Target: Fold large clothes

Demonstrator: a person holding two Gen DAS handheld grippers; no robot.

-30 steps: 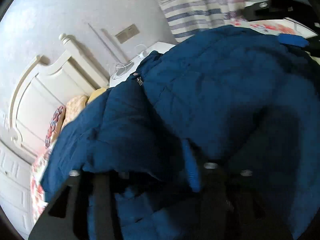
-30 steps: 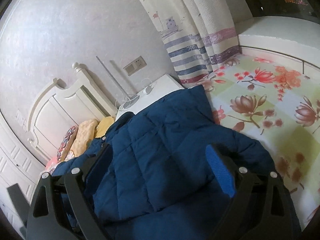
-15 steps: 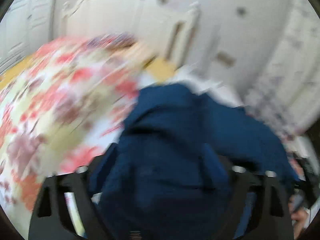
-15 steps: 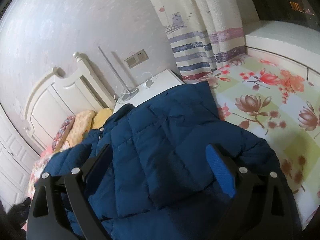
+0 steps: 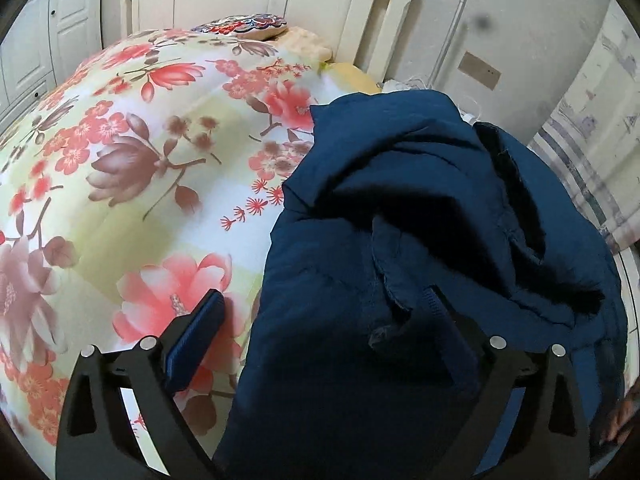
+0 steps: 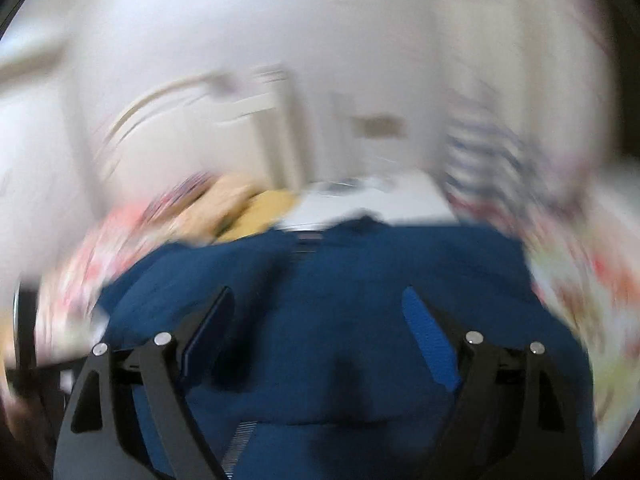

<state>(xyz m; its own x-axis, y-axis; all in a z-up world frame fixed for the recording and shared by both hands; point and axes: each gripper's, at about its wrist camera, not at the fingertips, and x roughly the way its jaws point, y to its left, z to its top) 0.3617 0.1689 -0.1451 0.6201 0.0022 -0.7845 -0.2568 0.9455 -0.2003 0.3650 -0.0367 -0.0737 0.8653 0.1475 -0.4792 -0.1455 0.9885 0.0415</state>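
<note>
A dark blue padded jacket (image 5: 400,208) lies bunched and partly folded on the right side of the floral bedspread (image 5: 140,160). My left gripper (image 5: 324,292) hovers at its near left edge with its jaws opening wide. One finger is over the bedspread, the other over the cloth, and neither pad presses on anything. The right wrist view is blurred by motion. There my right gripper (image 6: 318,292) hangs above the jacket (image 6: 340,272) with its jaws closing. Its pads still stand well apart and grip no cloth.
A white headboard (image 5: 320,0) with pillows (image 5: 244,26) stands at the far end of the bed. A white nightstand (image 6: 372,200) and a striped curtain (image 5: 592,160) are at the right. White cupboard doors (image 5: 48,40) line the left.
The left gripper has swung and rolled, and its jaws have spread. The jacket, earlier bunched over its fingers, now lies on the bed. The right gripper has rolled and its jaws have narrowed a little.
</note>
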